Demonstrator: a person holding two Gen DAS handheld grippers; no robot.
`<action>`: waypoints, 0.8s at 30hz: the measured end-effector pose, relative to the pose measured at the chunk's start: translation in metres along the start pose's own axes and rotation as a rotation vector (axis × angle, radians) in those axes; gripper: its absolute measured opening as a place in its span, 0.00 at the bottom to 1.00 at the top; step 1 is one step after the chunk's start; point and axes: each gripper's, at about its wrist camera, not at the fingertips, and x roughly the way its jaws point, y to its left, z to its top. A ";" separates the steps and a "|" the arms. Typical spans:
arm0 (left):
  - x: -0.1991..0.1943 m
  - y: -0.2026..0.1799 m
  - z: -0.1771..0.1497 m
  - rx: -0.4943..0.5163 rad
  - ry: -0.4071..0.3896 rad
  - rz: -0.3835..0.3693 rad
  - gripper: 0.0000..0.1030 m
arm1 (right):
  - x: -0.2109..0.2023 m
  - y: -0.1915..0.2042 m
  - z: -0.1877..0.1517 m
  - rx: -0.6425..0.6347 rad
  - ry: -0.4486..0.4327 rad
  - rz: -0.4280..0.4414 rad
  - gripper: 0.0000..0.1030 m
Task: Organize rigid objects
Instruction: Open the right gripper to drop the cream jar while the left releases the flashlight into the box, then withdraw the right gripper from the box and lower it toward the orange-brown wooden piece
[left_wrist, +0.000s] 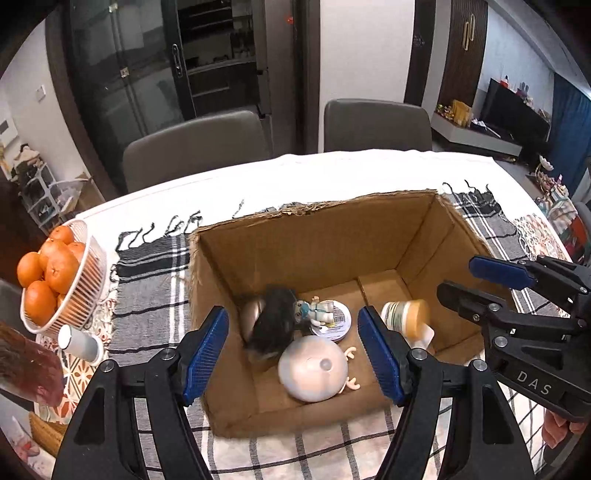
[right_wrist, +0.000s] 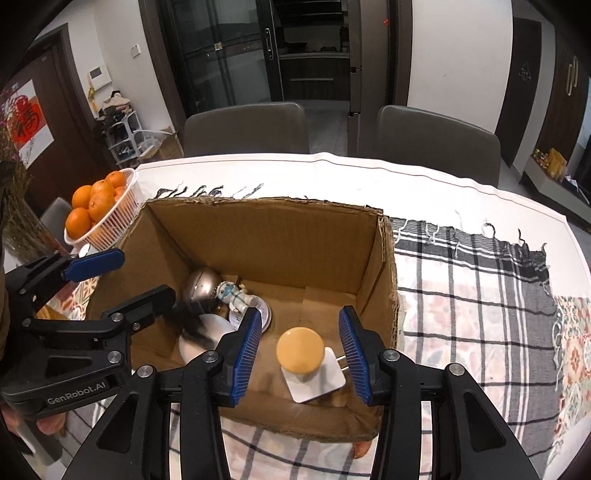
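Both grippers hovering over cardboard box (left_wrist: 325, 243), jaws apart, gripping nothing. Left gripper (left_wrist: 293, 352) above a blurred dark item (left_wrist: 273, 325), poss. falling. Right gripper (right_wrist: 299, 354) over orange-capped jar (right_wrist: 301, 350). Box holding approx. six items; nothing rigid showing outside besides small white cylinder (left_wrist: 79, 341).

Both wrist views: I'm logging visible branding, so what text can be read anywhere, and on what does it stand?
"DAS" – on the black body of the right tongs, seen from the left wrist view.
"GenRobot.AI" – on the black body of the left tongs, seen from the right wrist view.
Round tin in the cardboard box: barcode label, too small to read.
Jar label: blurred, unreadable.
Red wall poster: one large character, not clear enough to read.
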 end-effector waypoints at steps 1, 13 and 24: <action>-0.004 -0.001 -0.001 0.001 -0.010 0.002 0.70 | -0.002 0.000 -0.001 0.002 -0.005 -0.002 0.44; -0.044 -0.013 -0.018 -0.046 -0.078 0.072 0.71 | -0.043 0.000 -0.016 -0.003 -0.100 0.000 0.44; -0.073 -0.035 -0.042 -0.080 -0.144 0.100 0.73 | -0.078 -0.010 -0.040 -0.008 -0.169 -0.016 0.44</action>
